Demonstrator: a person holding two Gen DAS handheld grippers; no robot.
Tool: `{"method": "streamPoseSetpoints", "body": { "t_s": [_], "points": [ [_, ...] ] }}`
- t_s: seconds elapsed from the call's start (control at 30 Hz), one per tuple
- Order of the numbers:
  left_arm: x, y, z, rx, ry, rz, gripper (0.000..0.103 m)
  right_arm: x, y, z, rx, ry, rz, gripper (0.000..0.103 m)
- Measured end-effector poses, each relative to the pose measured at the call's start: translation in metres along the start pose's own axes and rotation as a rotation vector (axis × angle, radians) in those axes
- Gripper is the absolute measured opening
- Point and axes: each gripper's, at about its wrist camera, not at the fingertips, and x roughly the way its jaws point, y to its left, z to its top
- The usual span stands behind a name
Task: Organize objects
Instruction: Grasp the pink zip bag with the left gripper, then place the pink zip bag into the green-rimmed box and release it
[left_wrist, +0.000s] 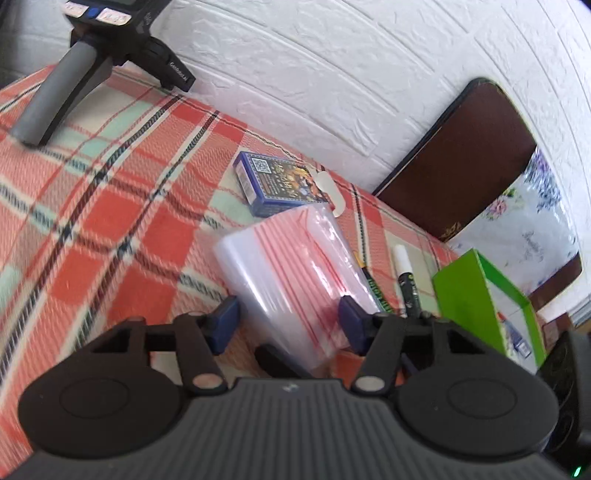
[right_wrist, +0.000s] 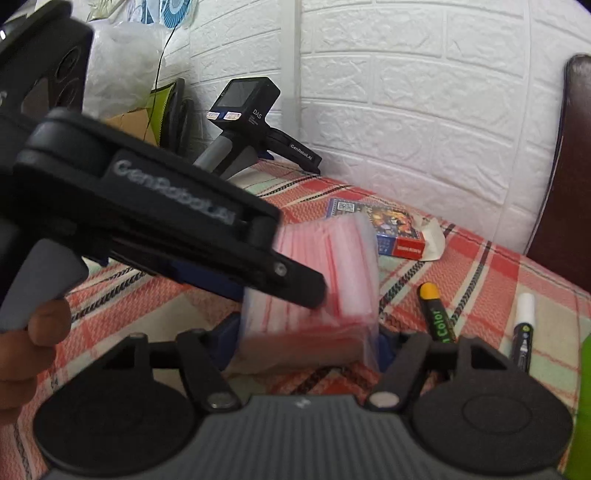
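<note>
A stack of clear zip bags with red seal lines (left_wrist: 291, 280) lies between the blue fingers of my left gripper (left_wrist: 290, 325), whose jaws stand wide at its two sides. In the right wrist view the same stack (right_wrist: 332, 277) is lifted off the plaid cloth, with the left gripper's body across it. My right gripper (right_wrist: 310, 339) has the stack's lower end between its blue fingers. A blue card box (left_wrist: 280, 181) (right_wrist: 380, 229) lies behind. A yellow-capped marker (right_wrist: 436, 314) and a white-capped marker (left_wrist: 404, 277) (right_wrist: 522, 332) lie to the right.
A green open box (left_wrist: 484, 306) stands at the right by a floral bag (left_wrist: 517, 229) and a dark chair back (left_wrist: 469, 155). A black device on a tripod (right_wrist: 243, 110) stands at the back left against the white brick wall. The plaid cloth (left_wrist: 92, 221) covers the table.
</note>
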Motion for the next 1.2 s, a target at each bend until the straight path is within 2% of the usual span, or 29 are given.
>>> {"method": "streamPoseSetpoints", "body": {
  "t_s": [0.07, 0.2, 0.4, 0.5, 0.67, 0.8, 0.9, 0.97, 1.0, 1.07, 1.1, 1.2],
  "points": [
    [-0.009, -0.001, -0.006, 0.000, 0.002, -0.014, 0.050, -0.008, 0.001, -0.003, 0.019, -0.015, -0.020, 0.062],
    [-0.037, -0.018, -0.017, 0.023, -0.013, -0.029, 0.049, -0.041, 0.008, -0.014, 0.021, -0.065, -0.042, 0.060],
    [-0.059, -0.087, -0.026, 0.163, -0.060, -0.092, 0.049, -0.104, -0.003, -0.017, 0.087, -0.175, -0.131, 0.060],
    [-0.051, -0.134, -0.031, 0.249, -0.051, -0.155, 0.050, -0.138, -0.025, -0.022, 0.112, -0.214, -0.209, 0.061],
    [-0.015, -0.218, -0.047, 0.375, 0.029, -0.253, 0.050, -0.194, -0.081, -0.055, 0.190, -0.238, -0.363, 0.061],
    [0.024, -0.275, -0.067, 0.455, 0.096, -0.288, 0.050, -0.225, -0.132, -0.085, 0.299, -0.225, -0.441, 0.061],
    [0.048, -0.305, -0.078, 0.519, 0.118, -0.263, 0.050, -0.232, -0.166, -0.103, 0.387, -0.212, -0.466, 0.065],
    [0.058, -0.318, -0.083, 0.576, 0.098, -0.200, 0.051, -0.232, -0.183, -0.110, 0.423, -0.210, -0.494, 0.075],
    [0.062, -0.322, -0.084, 0.602, 0.082, -0.154, 0.051, -0.231, -0.189, -0.112, 0.432, -0.203, -0.531, 0.089],
    [0.061, -0.321, -0.082, 0.617, 0.063, -0.111, 0.052, -0.231, -0.197, -0.116, 0.439, -0.226, -0.609, 0.091],
    [0.057, -0.318, -0.080, 0.613, 0.057, -0.111, 0.056, -0.233, -0.198, -0.117, 0.442, -0.233, -0.622, 0.090],
    [0.048, -0.312, -0.079, 0.610, 0.031, -0.053, 0.057, -0.242, -0.193, -0.125, 0.451, -0.250, -0.636, 0.090]
  ]
}}
